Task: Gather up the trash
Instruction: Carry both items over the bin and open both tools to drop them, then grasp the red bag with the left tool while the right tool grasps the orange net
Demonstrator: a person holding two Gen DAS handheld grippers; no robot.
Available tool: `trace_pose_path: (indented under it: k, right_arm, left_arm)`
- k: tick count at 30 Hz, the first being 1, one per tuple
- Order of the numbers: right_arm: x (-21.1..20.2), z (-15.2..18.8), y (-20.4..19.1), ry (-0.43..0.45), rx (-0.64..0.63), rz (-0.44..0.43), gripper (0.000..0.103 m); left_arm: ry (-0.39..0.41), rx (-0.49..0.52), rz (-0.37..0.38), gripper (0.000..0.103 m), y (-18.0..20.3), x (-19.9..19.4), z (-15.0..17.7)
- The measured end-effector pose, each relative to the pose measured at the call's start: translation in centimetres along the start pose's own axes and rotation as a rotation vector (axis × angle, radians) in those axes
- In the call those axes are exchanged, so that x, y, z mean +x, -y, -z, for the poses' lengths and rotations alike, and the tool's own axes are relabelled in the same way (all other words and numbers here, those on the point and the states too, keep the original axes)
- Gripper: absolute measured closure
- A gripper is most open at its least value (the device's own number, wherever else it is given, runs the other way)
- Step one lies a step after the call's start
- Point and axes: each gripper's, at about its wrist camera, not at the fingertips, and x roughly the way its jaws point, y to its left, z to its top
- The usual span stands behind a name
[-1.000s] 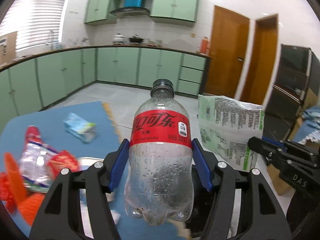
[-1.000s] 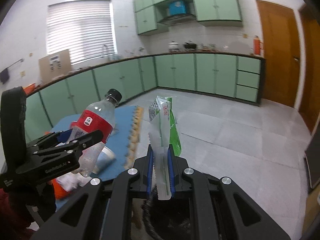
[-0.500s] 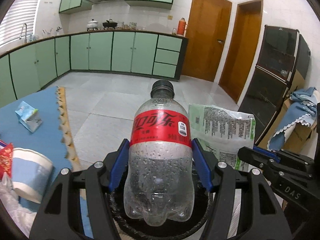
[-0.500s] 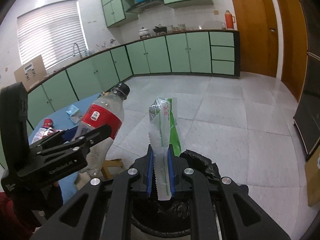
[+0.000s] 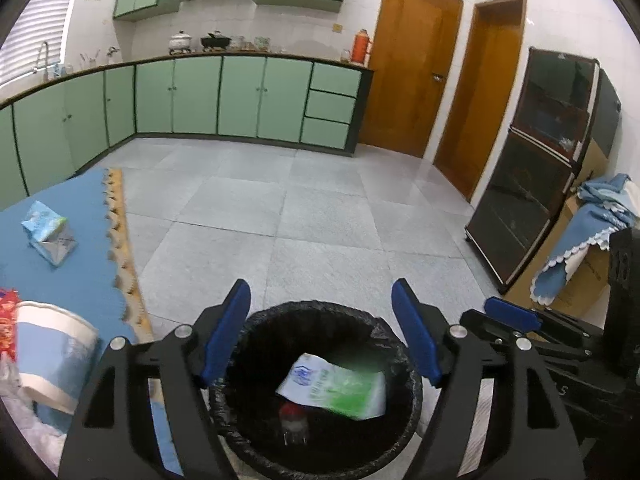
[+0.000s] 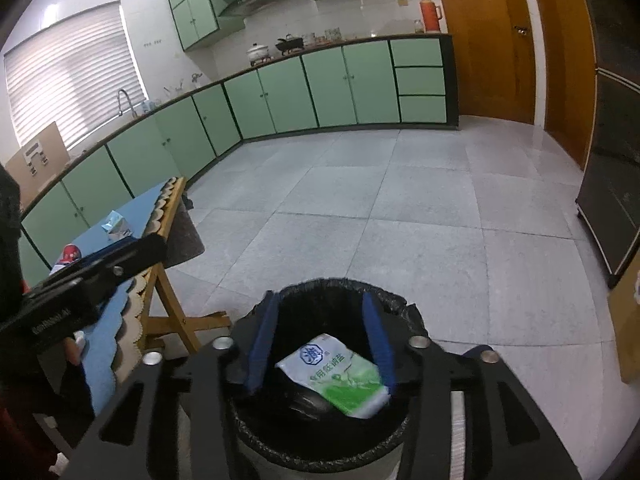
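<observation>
A round bin with a black liner [image 5: 256, 320] [image 6: 400, 304] stands on the floor below both grippers. Inside lie a green and white packet [image 5: 340, 386] [image 6: 340, 374] and the clear bottle with its red label [image 5: 294, 420], partly under the packet. My left gripper [image 5: 322, 328] is open and empty over the bin. My right gripper [image 6: 322, 338] is open and empty over the bin too, and shows at the right of the left wrist view [image 5: 516, 316].
A table with a blue scalloped cloth [image 5: 84, 264] [image 6: 104, 332] stands left of the bin. On it lie a paper cup on its side [image 5: 52, 360], a small blue carton [image 5: 48, 232] [image 6: 116, 230] and red wrappers [image 5: 6, 328]. A dark cabinet [image 5: 536, 184] stands at the right.
Both grippers opened over the bin. The bottle left my left gripper and the packet left my right gripper; both now lie inside the bin.
</observation>
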Motion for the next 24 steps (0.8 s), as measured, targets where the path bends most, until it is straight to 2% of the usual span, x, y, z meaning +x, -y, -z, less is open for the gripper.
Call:
trace_pose_path:
  k: [2, 4, 7, 13, 19, 24]
  right_arm:
    - [-0.8, -0.3, -0.9, 0.029, -0.008, 0.003, 0.031]
    - [-1.7, -0.9, -2.3, 0.07, -0.023, -0.006, 0.022]
    - [-2.4, -1.5, -4.5, 0.104, -0.044, -0.034, 0.014]
    - [-3.5, -2.1, -10.4, 0.161, -0.1, -0.136, 0.012]
    - [-2.9, -1.3, -17.5, 0.18, -0.202, -0.233, 0.012]
    - [-2.5, -0.3, -22.4, 0.196, -0.262, -0.315, 0.012]
  left_arm:
    - [0.026, -0.008, -0.022, 0.029, -0.6, -1.4, -0.3]
    - [0.058, -0.011, -0.06, 0.027, -1.3, -3.3, -0.6]
    - [0.097, -0.017, -0.111, 0.023, -2.6, -6.0, -0.8]
    - [0.165, -0.055, -0.281, 0.019, -6.9, -12.2, -0.2]
    - [0.223, -0.119, -0.494, 0.019, -12.4, -18.6, 1.3]
    - [0.262, -0.165, -0.631, 0.019, -15.7, -22.9, 2.7]
